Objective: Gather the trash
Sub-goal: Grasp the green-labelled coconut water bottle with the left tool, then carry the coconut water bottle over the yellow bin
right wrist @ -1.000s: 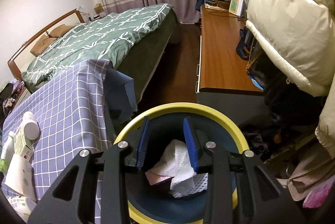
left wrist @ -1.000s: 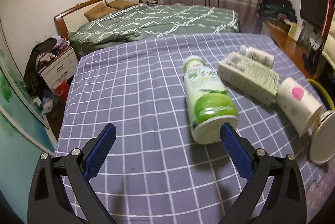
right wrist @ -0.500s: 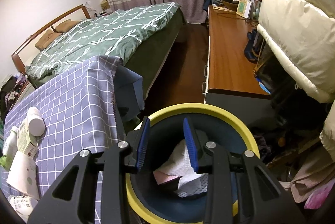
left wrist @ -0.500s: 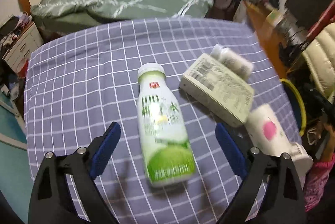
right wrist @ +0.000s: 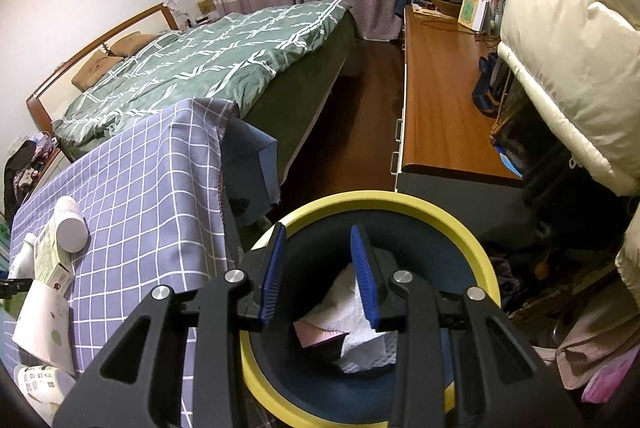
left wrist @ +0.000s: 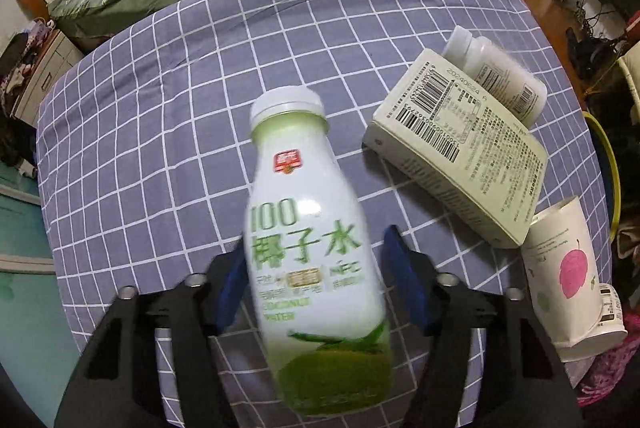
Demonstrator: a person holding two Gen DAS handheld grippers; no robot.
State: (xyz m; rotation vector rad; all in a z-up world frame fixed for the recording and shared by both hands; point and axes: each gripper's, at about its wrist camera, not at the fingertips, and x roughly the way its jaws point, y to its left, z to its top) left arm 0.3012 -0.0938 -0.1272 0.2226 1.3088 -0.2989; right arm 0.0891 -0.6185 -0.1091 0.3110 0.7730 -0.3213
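The left gripper (left wrist: pixel 316 284) points steeply down at the table covered with a purple cloth with a white grid (left wrist: pixel 168 131). Its jaws have just been closing, and the white and green plastic coconut water bottle with a white cap (left wrist: pixel 312 248) is between them. The left blue pad (left wrist: pixel 232 288) lies against the side of the bottle, but at the right blue pad (left wrist: pixel 404 284) I cannot tell if it touches or if a thin gap remains, because the bottle looks blurred. The bottle lies along the view, with its cap away from the camera and its green base near the gripper body. To the right of it on the cloth lies a pale green cardboard carton with barcodes (left wrist: pixel 460 151), and a small white plastic bottle (left wrist: pixel 496 75) lies just behind the carton, touching its far edge. A white paper cup with a pink fruit print (left wrist: pixel 568 276) lies on its side near the right edge of the table, next to the carton. The right gripper (right wrist: pixel 320 268) hangs over a round dark blue trash bin with a yellow rim (right wrist: pixel 384 199), which stands beside the table. Its 2 fingers are a little apart and nothing is between them. Inside the bin lie a crumpled white paper towel (right wrist: pixel 348 312) and a pink piece of trash (right wrist: pixel 316 336).
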